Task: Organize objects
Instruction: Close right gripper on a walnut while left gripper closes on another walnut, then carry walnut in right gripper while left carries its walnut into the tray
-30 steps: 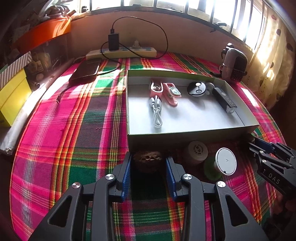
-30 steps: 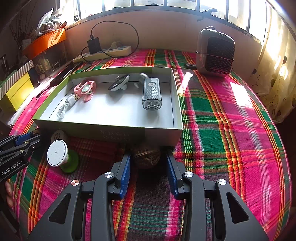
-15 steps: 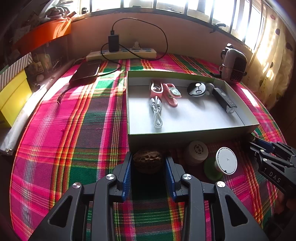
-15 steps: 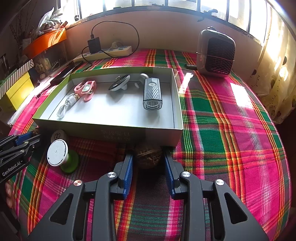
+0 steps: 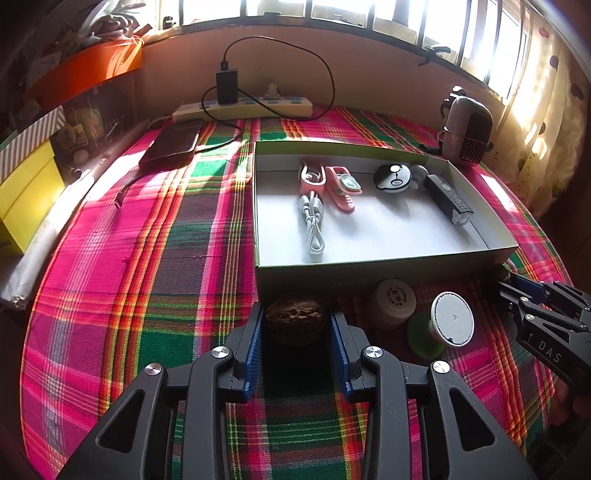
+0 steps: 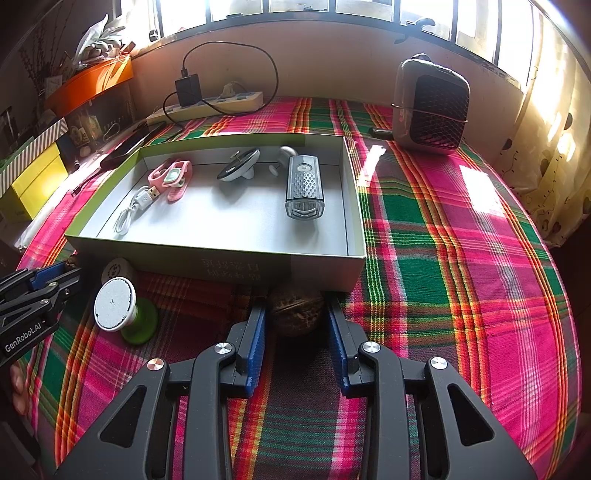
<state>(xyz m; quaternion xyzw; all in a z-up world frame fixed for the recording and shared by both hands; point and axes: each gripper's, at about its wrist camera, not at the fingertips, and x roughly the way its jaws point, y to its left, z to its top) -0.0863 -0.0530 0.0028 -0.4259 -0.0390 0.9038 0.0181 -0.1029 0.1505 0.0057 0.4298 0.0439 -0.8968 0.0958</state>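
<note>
A wrinkled brown walnut (image 5: 295, 320) sits low in the frame's centre on the plaid cloth, touching the near wall of the open grey box (image 5: 369, 273). A second walnut (image 6: 295, 312) sits likewise by the box's right corner. Inside lie a white cable (image 5: 313, 225), pink clip (image 5: 341, 186), round gadget (image 5: 393, 178) and bike light (image 5: 447, 201).

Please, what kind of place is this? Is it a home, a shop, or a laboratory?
Most likely a room in a home. A checked cloth covers a table or bed under barred windows, a power strip with a charger lies by the wall, a small heater stands on the cloth, and a curtain hangs at the side.
</note>
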